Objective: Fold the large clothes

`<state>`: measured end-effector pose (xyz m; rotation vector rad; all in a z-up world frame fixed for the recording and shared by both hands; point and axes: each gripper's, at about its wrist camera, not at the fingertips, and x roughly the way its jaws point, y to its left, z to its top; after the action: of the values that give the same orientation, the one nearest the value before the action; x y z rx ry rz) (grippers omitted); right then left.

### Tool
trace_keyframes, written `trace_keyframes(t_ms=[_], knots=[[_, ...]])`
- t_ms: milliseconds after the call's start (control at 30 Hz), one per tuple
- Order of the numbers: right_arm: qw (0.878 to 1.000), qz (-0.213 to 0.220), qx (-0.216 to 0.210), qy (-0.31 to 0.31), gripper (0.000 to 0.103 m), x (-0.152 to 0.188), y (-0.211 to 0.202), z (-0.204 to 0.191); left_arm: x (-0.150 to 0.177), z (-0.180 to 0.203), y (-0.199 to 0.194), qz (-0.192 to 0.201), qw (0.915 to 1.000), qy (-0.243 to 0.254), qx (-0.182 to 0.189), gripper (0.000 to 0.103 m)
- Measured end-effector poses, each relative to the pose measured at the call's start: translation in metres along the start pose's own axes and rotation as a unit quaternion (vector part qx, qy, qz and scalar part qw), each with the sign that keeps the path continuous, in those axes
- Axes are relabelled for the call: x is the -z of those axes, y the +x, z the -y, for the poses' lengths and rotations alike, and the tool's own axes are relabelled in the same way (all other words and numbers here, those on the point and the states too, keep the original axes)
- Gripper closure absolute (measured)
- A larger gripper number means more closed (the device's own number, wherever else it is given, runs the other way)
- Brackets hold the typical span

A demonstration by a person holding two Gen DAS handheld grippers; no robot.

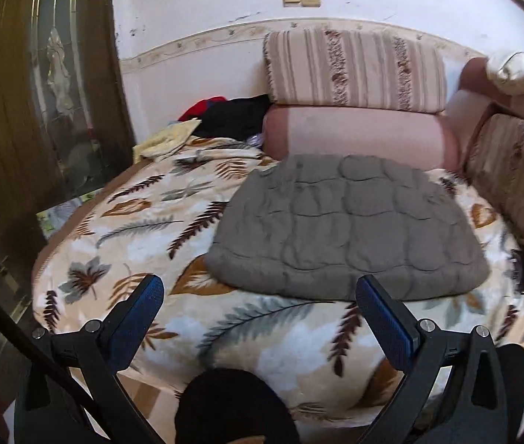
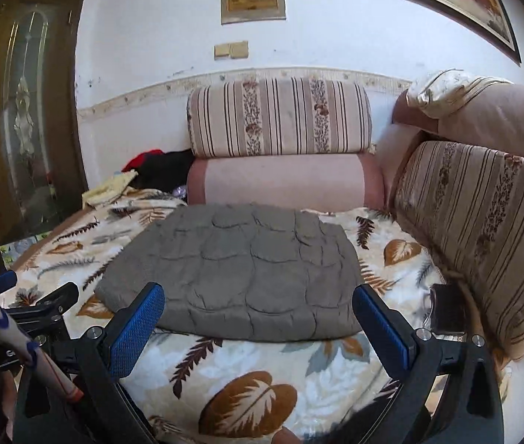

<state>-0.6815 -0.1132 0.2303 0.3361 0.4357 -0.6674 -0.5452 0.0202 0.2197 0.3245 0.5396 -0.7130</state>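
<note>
Blue-padded fingers are seen nearest the lens in both wrist views. The left gripper (image 1: 260,314) is held wide open above the leaf-patterned blanket (image 1: 121,229), and nothing is gripped between its pads. The right gripper (image 2: 258,318) is likewise spread wide and empty.

A grey quilted garment (image 1: 350,222) is laid flat and folded into a thick rectangle on the blanket; in the left view it is found at about 1 o'clock from the gripper, in the right view (image 2: 232,273) at 12 o'clock, its near edge just beyond the fingertips and not touched by them.

Behind it, at 12 o'clock, a striped cushion (image 2: 280,116) is stacked on a pink bolster (image 2: 280,181). A pile of red, black and yellow clothes (image 1: 221,114) is seen at 11 o'clock against the wall.
</note>
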Motion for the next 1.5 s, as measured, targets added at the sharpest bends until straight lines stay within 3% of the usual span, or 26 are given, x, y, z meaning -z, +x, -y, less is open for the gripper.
trace_keyframes(t_ms=[167,533,1500], knots=[[1.0,-0.013,0.007,-0.024,0.0,0.007,0.011,-0.009,0.006,-0.001,0.014,-0.025,0.9996,-0.002,0.014,0.0],[0.999,-0.036,0.005,-0.024,0.0,0.015,0.027,-0.012,0.014,-0.003,0.031,-0.053,0.9985,0.0,0.009,0.0],[0.998,-0.058,-0.001,-0.01,0.0,0.026,0.04,-0.005,0.021,0.007,0.034,-0.059,0.998,0.023,-0.002,0.0]])
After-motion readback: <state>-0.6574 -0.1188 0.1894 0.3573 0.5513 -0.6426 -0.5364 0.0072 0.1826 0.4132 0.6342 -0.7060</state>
